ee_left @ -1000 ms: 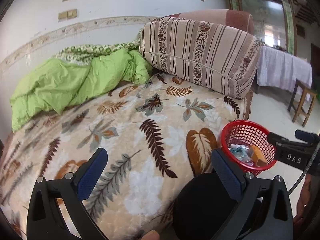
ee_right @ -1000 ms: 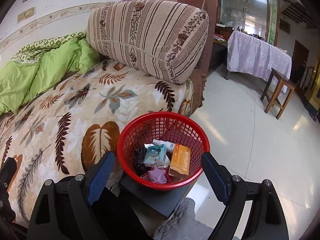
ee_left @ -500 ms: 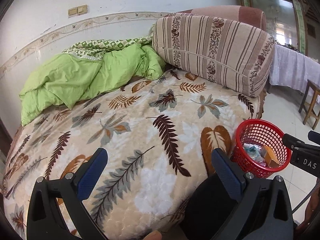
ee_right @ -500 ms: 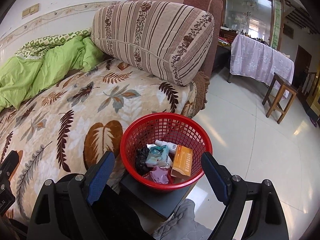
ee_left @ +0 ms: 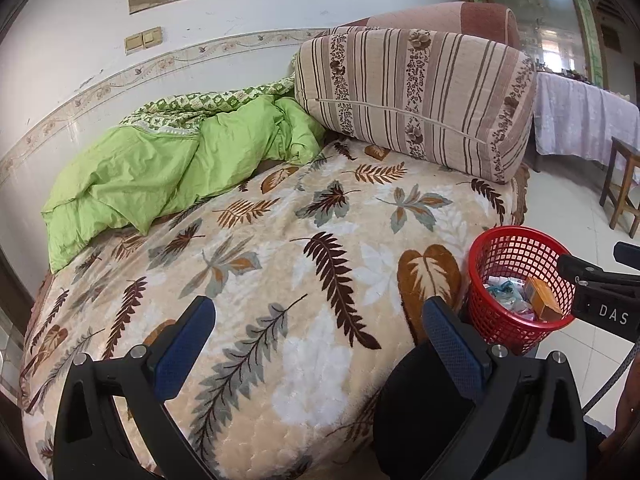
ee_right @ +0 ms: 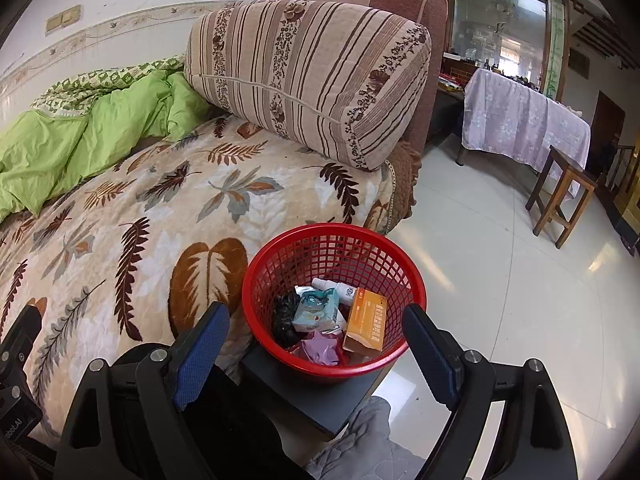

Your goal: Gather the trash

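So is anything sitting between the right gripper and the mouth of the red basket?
Nothing visible does. The right gripper is open and empty, with the red basket directly ahead on a dark stand. The basket's mouth is uncovered; an orange box, a teal packet and other trash lie inside.

In front of me the bed [ee_left: 304, 272] is covered by a cream blanket [ee_right: 132, 216] printed with brown and grey leaves, and on it lie a crumpled green quilt [ee_left: 160, 168] along the wall side and a big striped cushion [ee_left: 420, 100] leaning at the head end. Just beside the bed's edge a small dark stand [ee_right: 320, 400] carries my red mesh basket [ee_right: 336, 248], which holds an orange box [ee_right: 366, 320], a teal packet [ee_right: 316, 310], a small white bottle [ee_right: 340, 289], a black wad and something pink. The stand sits on the pale tiled floor [ee_right: 500, 300], where a wooden stool [ee_right: 560, 196] also rests near a cloth-draped table [ee_right: 520, 120].
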The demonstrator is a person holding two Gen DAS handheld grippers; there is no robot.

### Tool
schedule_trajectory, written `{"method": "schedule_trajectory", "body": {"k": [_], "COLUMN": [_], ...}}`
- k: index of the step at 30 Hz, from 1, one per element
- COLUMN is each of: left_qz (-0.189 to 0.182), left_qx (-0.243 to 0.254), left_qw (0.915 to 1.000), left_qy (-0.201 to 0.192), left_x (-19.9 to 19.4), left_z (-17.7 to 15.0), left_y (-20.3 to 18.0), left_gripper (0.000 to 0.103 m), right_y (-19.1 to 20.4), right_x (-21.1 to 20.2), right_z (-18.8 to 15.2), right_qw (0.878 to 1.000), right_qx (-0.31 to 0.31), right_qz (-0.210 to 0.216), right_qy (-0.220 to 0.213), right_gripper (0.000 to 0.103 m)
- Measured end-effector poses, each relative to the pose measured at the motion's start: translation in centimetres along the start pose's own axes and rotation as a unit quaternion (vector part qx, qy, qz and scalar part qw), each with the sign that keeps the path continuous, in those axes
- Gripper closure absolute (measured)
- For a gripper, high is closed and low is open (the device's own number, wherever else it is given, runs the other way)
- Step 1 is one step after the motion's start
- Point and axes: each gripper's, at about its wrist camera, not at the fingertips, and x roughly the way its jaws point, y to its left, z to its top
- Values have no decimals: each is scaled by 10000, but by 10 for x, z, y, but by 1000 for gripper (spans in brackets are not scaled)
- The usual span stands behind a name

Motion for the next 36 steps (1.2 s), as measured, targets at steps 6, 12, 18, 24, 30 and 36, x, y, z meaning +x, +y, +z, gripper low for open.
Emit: {"method": "schedule_trajectory", "body": {"k": [6,12,18,24,30,36], "left_qz": [-71,-177,-175,-167,-170,-172], "left_qx": [-59,-125,-189,-202,-210,-242], "left_qw": [10000,9997,9996,9996,9996,9995], "left_qy": [23,116,139,123,126,112], "left_x": [0,3,3,2,2,1], "left_z": [-2,-4,-5,-5,-5,-5], "left_y": [1,2,5,6,7,7], "left_gripper": [0,0,0,0,0,0], "right_y": [2,2,3,3,3,4], "right_x": [-1,0,0,0,0,0], "right_z": [0,0,0,0,-1,-2], "right_qw": [10000,10000,10000,10000,10000,9999], "right_qx": [-18,-52,-53,-61,-78,-98], "right_qz": [7,12,3,5,9,14], "right_qy": [20,27,36,36,36,25], "right_gripper": [13,13,13,13,13,13]}}
